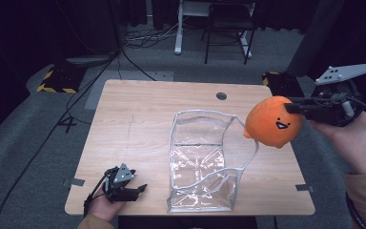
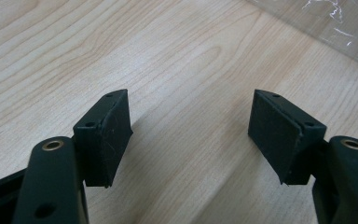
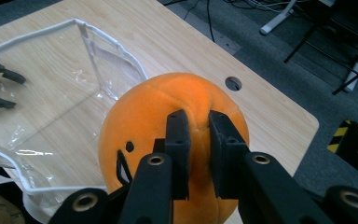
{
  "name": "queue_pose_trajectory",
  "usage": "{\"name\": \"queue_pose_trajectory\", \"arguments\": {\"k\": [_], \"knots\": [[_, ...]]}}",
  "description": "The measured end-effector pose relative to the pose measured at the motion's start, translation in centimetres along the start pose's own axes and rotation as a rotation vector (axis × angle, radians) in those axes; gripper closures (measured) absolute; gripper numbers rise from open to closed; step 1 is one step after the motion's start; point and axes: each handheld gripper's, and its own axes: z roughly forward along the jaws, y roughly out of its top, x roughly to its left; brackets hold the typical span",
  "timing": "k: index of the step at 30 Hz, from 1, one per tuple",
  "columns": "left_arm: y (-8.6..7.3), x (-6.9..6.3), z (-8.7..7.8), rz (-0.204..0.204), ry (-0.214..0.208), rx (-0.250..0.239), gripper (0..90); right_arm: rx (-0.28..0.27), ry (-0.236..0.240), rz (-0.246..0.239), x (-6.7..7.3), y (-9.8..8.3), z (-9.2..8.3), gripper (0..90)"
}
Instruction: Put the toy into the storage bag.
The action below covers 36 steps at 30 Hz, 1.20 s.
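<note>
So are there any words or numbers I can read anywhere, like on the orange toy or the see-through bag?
None: there are no words or numbers to read.
Orange plush toy: a stitched smiley face, no letters.
Clear plastic bag: no print showing.
Wooden table: bare, no label.
Yellow and black striped marks on the floor: a warning pattern, no text.
Left gripper and right gripper: no markings to read.
</note>
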Motion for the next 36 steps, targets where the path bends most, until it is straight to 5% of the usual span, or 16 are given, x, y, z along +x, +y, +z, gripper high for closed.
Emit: {"name": "queue_pose_trajectory", "arguments": {"k": [18, 36], "knots": [[0.0, 0.1, 0.0, 0.006, 0.001, 0.001, 29.8, -0.012, 0.109, -0.087, 3.6, 3.9, 3.7, 79.3], [0.1, 0.1, 0.0, 0.008, 0.003, 0.005, 29.8, 0.036, 0.203, -0.153, 7.1, 6.5, 9.1, 79.1]]}}
